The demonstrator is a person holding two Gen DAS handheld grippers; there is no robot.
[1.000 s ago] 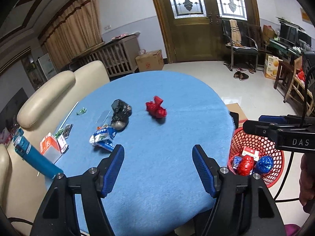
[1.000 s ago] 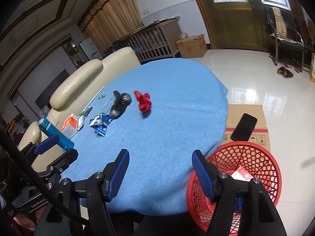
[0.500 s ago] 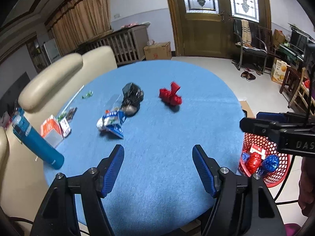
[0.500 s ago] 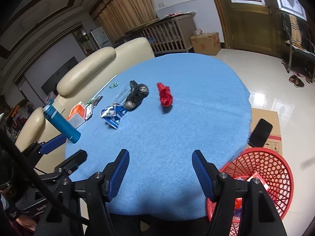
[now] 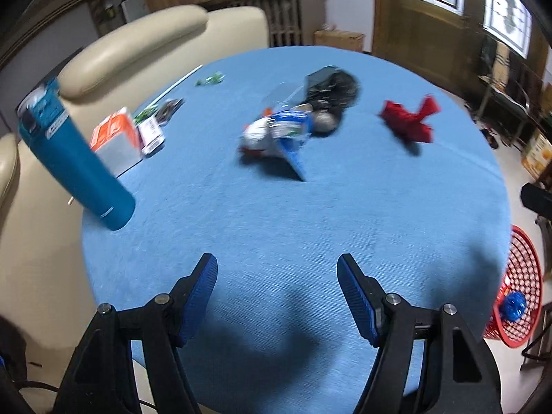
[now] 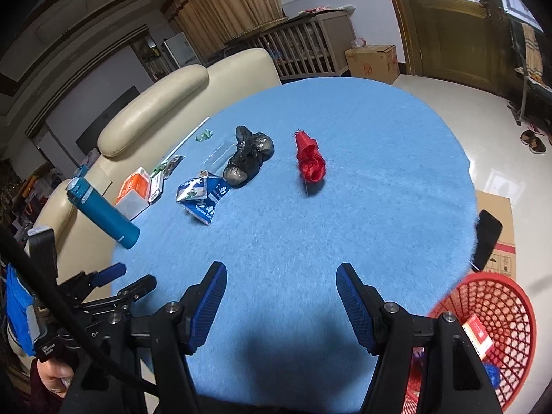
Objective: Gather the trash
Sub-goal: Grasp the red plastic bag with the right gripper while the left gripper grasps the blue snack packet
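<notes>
On the blue round table [image 5: 276, 227] [image 6: 362, 207] lie a crumpled red wrapper [image 5: 410, 122] [image 6: 309, 161], a black plastic bag [image 5: 329, 95] [image 6: 248, 158] and a blue-white carton [image 5: 276, 134] [image 6: 203, 196]. A red mesh basket [image 5: 521, 286] [image 6: 483, 331] holding trash stands on the floor at the right table edge. My left gripper [image 5: 277, 276] is open and empty over the table's near part; it also shows in the right wrist view [image 6: 120, 279]. My right gripper [image 6: 281, 279] is open and empty above the near table edge.
A teal bottle [image 5: 72, 158] [image 6: 103, 212], an orange-white box [image 5: 117, 138] [image 6: 132, 189], small packets [image 5: 155, 120] and a green scrap [image 5: 210, 78] are at the table's left. A cream sofa [image 5: 138, 48] is behind. A cardboard box [image 6: 496, 227] with a black phone [image 6: 486, 238] stands on the floor.
Both grippers have moved forward and left over the table. The trash now sits closer and more central, and the basket has slid to the right edge of both views.
</notes>
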